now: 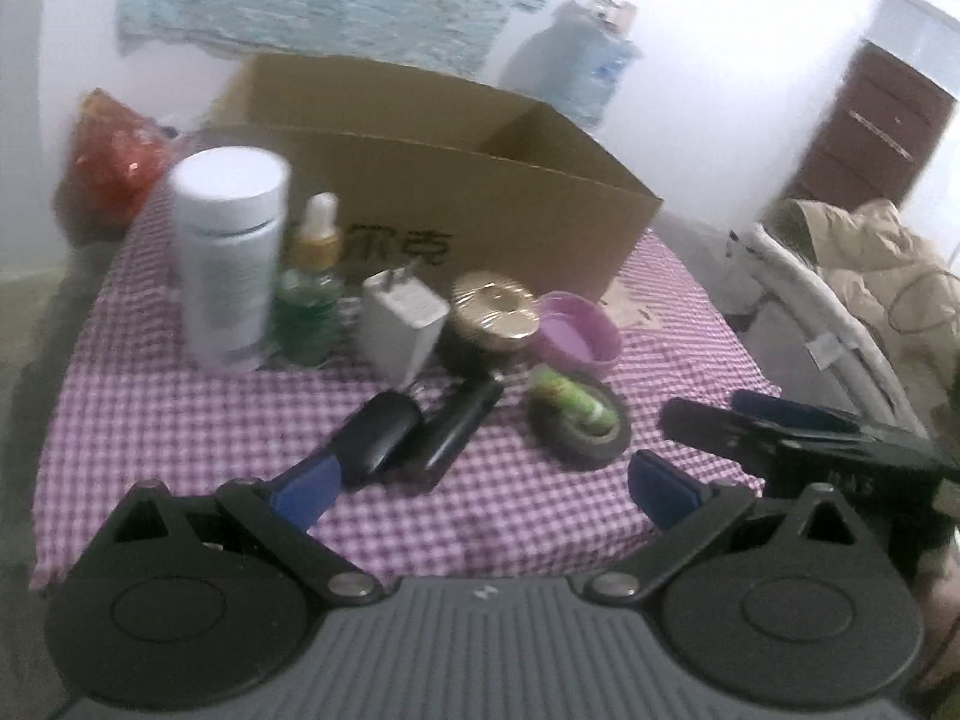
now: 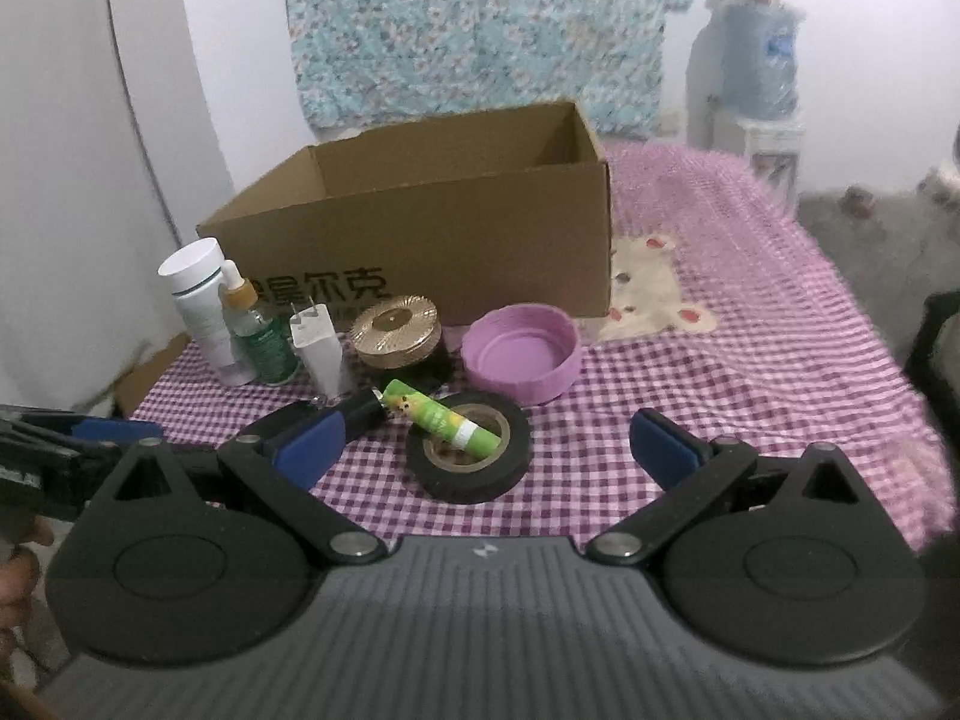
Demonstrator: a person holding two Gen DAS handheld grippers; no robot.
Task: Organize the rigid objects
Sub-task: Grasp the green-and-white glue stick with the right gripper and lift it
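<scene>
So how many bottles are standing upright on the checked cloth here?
2. The white bottle stands at the far left, before the cardboard box; the green dropper bottle is just right of it, beside the white charger. More could sit hidden inside the box.

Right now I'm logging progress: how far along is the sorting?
Nothing looks done: the visible inside of the cardboard box shows no items. Nothing is in hand; left tongs and right tongs hang open. Left: white bottle, charger, gold jar, purple lid, tape roll.

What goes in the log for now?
left gripper: open | right gripper: open | brown cardboard box: looks empty | black tape roll: untouched
</scene>
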